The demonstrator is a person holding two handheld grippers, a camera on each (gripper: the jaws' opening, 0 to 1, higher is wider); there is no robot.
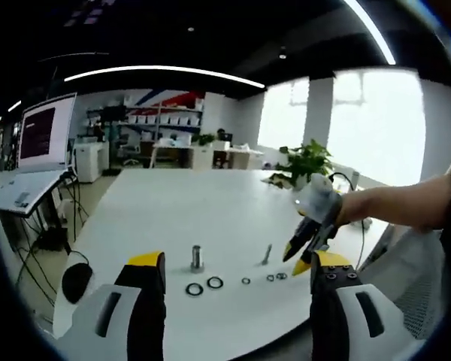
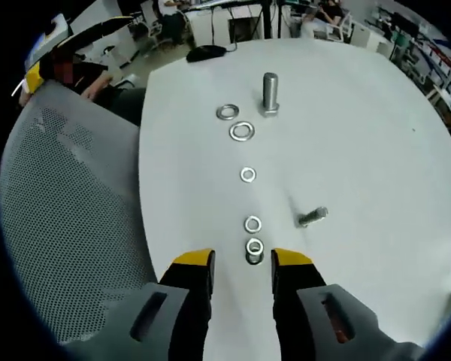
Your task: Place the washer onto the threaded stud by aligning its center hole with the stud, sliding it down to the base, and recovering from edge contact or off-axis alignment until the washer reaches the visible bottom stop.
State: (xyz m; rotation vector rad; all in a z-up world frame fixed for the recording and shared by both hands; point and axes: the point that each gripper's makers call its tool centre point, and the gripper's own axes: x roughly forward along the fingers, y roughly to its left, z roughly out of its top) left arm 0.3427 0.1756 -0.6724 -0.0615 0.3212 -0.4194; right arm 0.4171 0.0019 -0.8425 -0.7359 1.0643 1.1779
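Note:
A threaded stud [image 2: 270,92] stands upright on its hex base on the white table [image 2: 361,150]. A line of loose washers runs from it toward me: two large ones [image 2: 242,131] [image 2: 227,113], a mid-sized one [image 2: 247,175], and a smaller one [image 2: 252,224]. My right gripper [image 2: 244,259] is open and low over the table, and the smallest washer [image 2: 254,248] lies between its yellow tips, not gripped. In the left gripper view, the left gripper [image 1: 238,261] is open wide and held back from the stud [image 1: 197,257]. The right gripper [image 1: 301,252] reaches in from the right.
A small bolt [image 2: 312,217] lies on its side to the right of the washer line; it is also in the left gripper view [image 1: 267,254]. A grey mesh chair [image 2: 60,226] stands against the table's near edge. A potted plant [image 1: 304,162] stands at the far side.

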